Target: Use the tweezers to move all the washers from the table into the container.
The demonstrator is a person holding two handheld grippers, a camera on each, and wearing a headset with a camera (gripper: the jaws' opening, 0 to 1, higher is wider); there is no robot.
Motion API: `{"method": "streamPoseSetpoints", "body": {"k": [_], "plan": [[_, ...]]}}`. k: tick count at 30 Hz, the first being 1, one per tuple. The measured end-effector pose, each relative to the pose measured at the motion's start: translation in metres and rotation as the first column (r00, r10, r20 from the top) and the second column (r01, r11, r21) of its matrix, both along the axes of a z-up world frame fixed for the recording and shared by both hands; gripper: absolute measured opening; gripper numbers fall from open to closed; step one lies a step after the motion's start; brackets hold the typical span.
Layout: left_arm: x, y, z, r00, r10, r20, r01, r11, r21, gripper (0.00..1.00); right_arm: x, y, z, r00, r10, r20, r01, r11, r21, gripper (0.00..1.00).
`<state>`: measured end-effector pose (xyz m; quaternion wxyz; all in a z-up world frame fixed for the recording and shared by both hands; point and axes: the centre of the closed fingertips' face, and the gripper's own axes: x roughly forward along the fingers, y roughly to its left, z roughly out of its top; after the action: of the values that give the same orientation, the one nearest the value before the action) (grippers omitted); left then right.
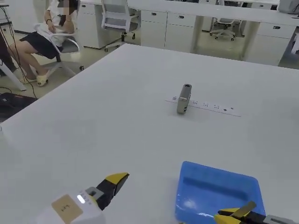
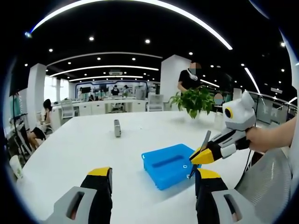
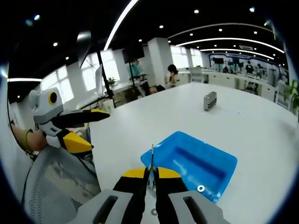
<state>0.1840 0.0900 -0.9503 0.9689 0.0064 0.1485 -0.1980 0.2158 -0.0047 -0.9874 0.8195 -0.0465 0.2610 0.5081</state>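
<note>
Our right gripper pinches the tweezers beside a small shiny washer on the edge of the blue container. Our left gripper is wide apart.

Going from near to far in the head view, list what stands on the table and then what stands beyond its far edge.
blue container → grey device → white office chair

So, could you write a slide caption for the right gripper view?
Right gripper holds thin metal tweezers at the edge of a shallow blue plastic tray.
</note>
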Motion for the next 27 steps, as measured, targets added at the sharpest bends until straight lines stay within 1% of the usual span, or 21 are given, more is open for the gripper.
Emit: {"method": "streamPoseSetpoints", "body": {"k": [5, 13, 23, 27], "plan": [[0.000, -0.001, -0.001, 1.000, -0.005, -0.003, 0.005, 1.000, 0.004, 0.73, 0.005, 0.000, 0.012, 0.999, 0.003, 0.032, -0.004, 1.000, 0.001, 0.02], [0.000, -0.001, -0.001, 1.000, -0.004, -0.003, 0.004, 1.000, 0.002, 0.73, 0.013, 0.002, 0.023, 0.999, -0.003, 0.044, 0.002, 1.000, 0.016, 0.02], [0.000, 0.000, 0.000, 1.000, 0.001, -0.002, -0.001, 1.000, -0.002, 0.73, 0.023, 0.004, 0.030, 0.998, 0.004, 0.055, -0.005, 1.000, 0.021, 0.02], [0.000, 0.000, -0.001, 1.000, 0.000, -0.004, 0.000, 1.000, 0.000, 0.72, 0.032, 0.004, 0.030, 0.998, 0.003, 0.056, -0.004, 1.000, 0.026, 0.02]]}}
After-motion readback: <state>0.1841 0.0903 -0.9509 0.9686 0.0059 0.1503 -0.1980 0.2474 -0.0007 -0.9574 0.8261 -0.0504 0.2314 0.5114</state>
